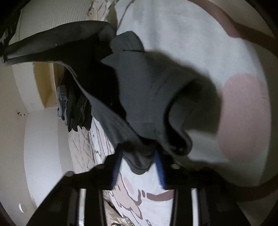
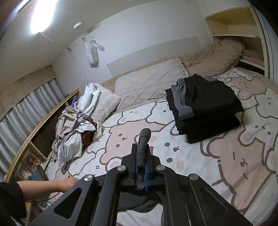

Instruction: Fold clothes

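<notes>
**Grey garment pinched at both ends above the bed**

While the right gripper [image 2: 141,163] has its jaws clenched on a bunched grey garment [image 2: 143,139], a tuft poking up past the fingers, the left gripper [image 1: 139,165] has its jaws grasping another part of the same dark grey cloth (blurred here), which hangs over the bed [image 2: 225,156]. A stack of folded dark clothes [image 2: 205,107] sits toward the bed's far right corner; a heap of unfolded clothes [image 2: 76,125] lies along its left edge.

Dim, motion-blurred left wrist view; sharper right wrist view with ceiling-light [image 2: 40,16] glare, fisheye-bent edges.
</notes>
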